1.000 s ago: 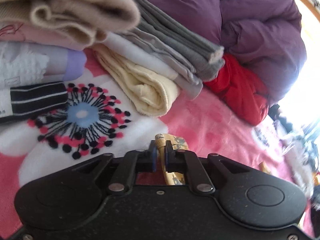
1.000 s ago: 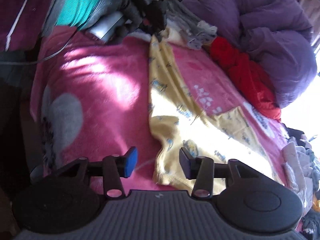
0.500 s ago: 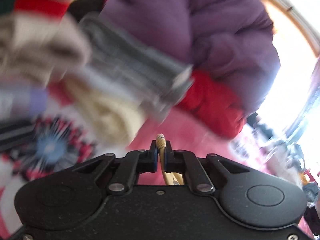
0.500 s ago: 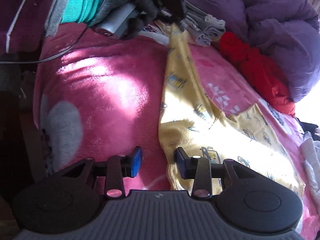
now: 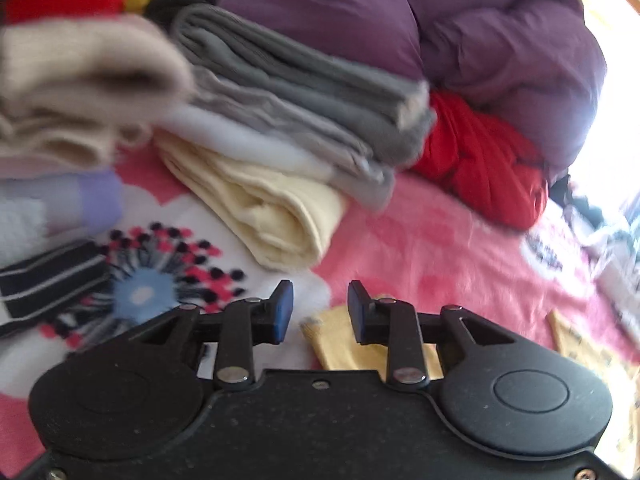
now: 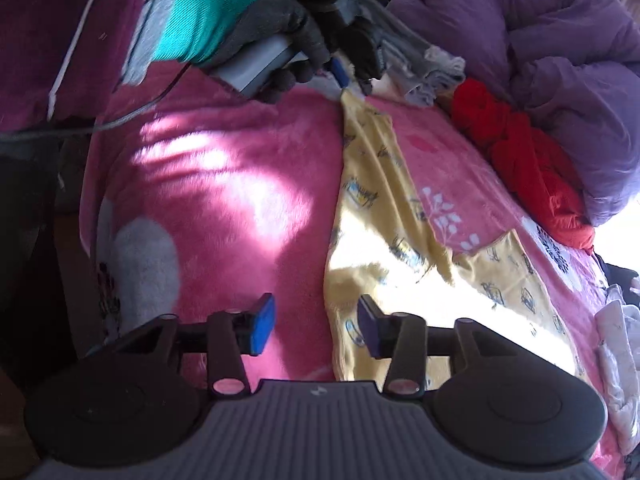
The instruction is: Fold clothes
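**Desk:** What does the left-wrist view show, left to right?

**Photographer:** Ahead and to the left of the left gripper [image 5: 320, 312] sits a black-and-white striped folded piece [image 5: 48, 280], with the beige knit stack [image 5: 80, 80] above it. Straight ahead lies a cream-yellow folded towel-like roll [image 5: 264, 216] under grey folded garments [image 5: 304, 92]. To the right are a crumpled red garment [image 5: 488, 176] and a purple quilted jacket [image 5: 500, 40]. The claw's jaws have just been opening and now stand narrowly apart. The cuff of the pale yellow printed cotton garment [image 5: 340, 340] lies just beneath and between them, with neither pad pressing on it.

**Desk:** And the right-wrist view?

**Photographer:** Far ahead and left, the person's gloved hand [image 6: 276, 40] holds the left gripper at the far tip of the yellow garment [image 6: 400, 248]. The garment runs back across the pink fleece blanket [image 6: 220, 184] to the right gripper [image 6: 316, 324]. That claw stands about half open and holds nothing. Its right finger is over the garment's near hem, and its left finger is over bare blanket.

**Desk:** How should the step be done well?

**Photographer:** It reads as smoothing the garment flat before a fold. The left claw should lift clear without snagging the released cuff. The right should close squarely on the near hem, catching both layers, and keep the long edge straight.
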`<state>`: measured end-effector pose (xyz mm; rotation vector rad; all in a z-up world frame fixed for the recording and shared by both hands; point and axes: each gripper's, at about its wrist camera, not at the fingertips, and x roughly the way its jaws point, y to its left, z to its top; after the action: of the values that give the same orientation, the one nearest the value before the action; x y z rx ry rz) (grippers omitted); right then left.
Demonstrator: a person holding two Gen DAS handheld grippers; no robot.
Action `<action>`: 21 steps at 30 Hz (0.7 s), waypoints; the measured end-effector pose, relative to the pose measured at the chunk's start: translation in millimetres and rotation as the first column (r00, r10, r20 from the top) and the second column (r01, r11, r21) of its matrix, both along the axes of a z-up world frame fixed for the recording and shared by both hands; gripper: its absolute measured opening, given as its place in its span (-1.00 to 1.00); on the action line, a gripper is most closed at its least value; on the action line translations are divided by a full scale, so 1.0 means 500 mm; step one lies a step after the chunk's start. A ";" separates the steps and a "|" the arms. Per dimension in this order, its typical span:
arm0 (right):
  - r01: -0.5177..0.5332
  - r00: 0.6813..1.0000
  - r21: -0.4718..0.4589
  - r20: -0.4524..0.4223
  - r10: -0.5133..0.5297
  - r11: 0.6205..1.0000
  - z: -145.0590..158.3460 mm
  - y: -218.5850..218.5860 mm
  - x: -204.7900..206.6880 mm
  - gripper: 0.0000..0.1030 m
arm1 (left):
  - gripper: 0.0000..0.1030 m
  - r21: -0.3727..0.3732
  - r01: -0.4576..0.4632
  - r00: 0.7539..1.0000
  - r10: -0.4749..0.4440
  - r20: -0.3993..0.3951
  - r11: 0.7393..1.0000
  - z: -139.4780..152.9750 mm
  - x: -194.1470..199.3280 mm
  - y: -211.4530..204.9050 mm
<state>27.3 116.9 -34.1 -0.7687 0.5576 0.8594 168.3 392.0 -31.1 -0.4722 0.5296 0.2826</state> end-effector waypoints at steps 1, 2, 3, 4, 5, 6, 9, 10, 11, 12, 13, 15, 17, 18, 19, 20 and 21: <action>0.009 1.000 0.004 0.006 -0.009 1.000 -0.002 0.006 0.004 0.03 | -0.46 -0.013 0.017 1.000 -0.016 0.019 1.000 0.007 -0.008 0.002; 0.018 1.000 0.009 0.013 -0.018 1.000 -0.004 0.012 0.009 0.06 | -0.46 -0.029 0.049 0.998 -0.048 0.039 0.998 0.012 -0.013 0.002; 0.026 1.000 0.007 0.003 -0.026 1.000 -0.010 0.017 0.014 0.07 | -0.46 -0.045 0.095 0.994 -0.092 0.059 0.994 0.015 -0.017 -0.002; 0.035 0.999 0.000 -0.019 -0.035 0.999 -0.019 0.022 0.021 0.09 | -0.46 -0.057 0.143 0.987 -0.139 0.078 0.988 0.017 -0.019 -0.008; 0.043 0.998 -0.006 -0.042 -0.043 0.999 -0.027 0.026 0.027 0.11 | -0.46 -0.069 0.203 0.976 -0.197 0.094 0.977 0.019 -0.020 -0.015; 0.057 0.996 0.008 -0.075 -0.056 0.998 -0.033 0.025 0.036 0.11 | -0.46 -0.066 0.243 0.967 -0.237 0.095 0.968 0.019 -0.018 -0.025; 0.110 0.977 0.103 -0.196 -0.088 0.989 -0.028 0.002 0.069 0.13 | -0.46 -0.026 0.310 0.950 -0.308 0.061 0.951 0.016 -0.004 -0.061; 0.118 0.975 0.116 -0.203 -0.093 0.986 -0.022 -0.005 0.070 0.12 | -0.46 -0.020 0.325 0.945 -0.324 0.050 0.945 0.015 0.000 -0.068; 0.123 0.975 0.121 -0.198 -0.097 0.985 -0.017 -0.010 0.067 0.08 | -0.46 -0.024 0.335 0.942 -0.333 0.044 0.942 0.015 0.003 -0.072; 0.129 0.977 0.128 -0.186 -0.104 0.983 -0.010 -0.014 0.063 0.07 | -0.46 -0.030 0.341 0.939 -0.340 0.047 0.940 0.014 0.006 -0.076; 0.141 0.978 0.145 -0.174 -0.116 0.979 -0.006 -0.016 0.060 0.08 | -0.46 -0.038 0.352 0.935 -0.349 0.054 0.935 0.014 0.009 -0.077; 0.172 0.977 0.188 -0.158 -0.143 0.967 -0.001 -0.019 0.062 0.17 | -0.46 -0.041 0.377 0.925 -0.374 0.063 0.925 0.018 0.008 -0.086; 0.199 0.972 0.217 -0.170 -0.164 0.956 -0.006 -0.019 0.069 0.29 | -0.46 -0.037 0.408 0.912 -0.405 0.066 0.912 0.022 0.008 -0.101; 0.209 0.960 0.206 -0.229 -0.161 0.956 -0.022 -0.017 0.080 0.33 | -0.46 -0.020 0.414 0.909 -0.412 0.054 0.910 0.021 0.011 -0.110; 0.221 0.947 0.192 -0.277 -0.164 0.956 -0.040 -0.014 0.086 0.36 | -0.46 0.002 0.415 0.909 -0.415 0.037 0.910 0.019 0.013 -0.118; 0.224 0.946 0.196 -0.279 -0.165 0.955 -0.048 -0.013 0.084 0.37 | -0.46 0.033 0.384 0.923 -0.384 0.009 0.923 0.019 0.015 -0.122; 0.223 0.948 0.204 -0.273 -0.163 0.953 -0.046 -0.015 0.081 0.37 | -0.46 0.048 0.341 0.940 -0.340 -0.018 0.939 0.017 0.018 -0.115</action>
<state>67.8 109.6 -56.9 -0.3831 0.7322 0.8264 177.3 334.3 -22.8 -0.3228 0.6021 -0.0348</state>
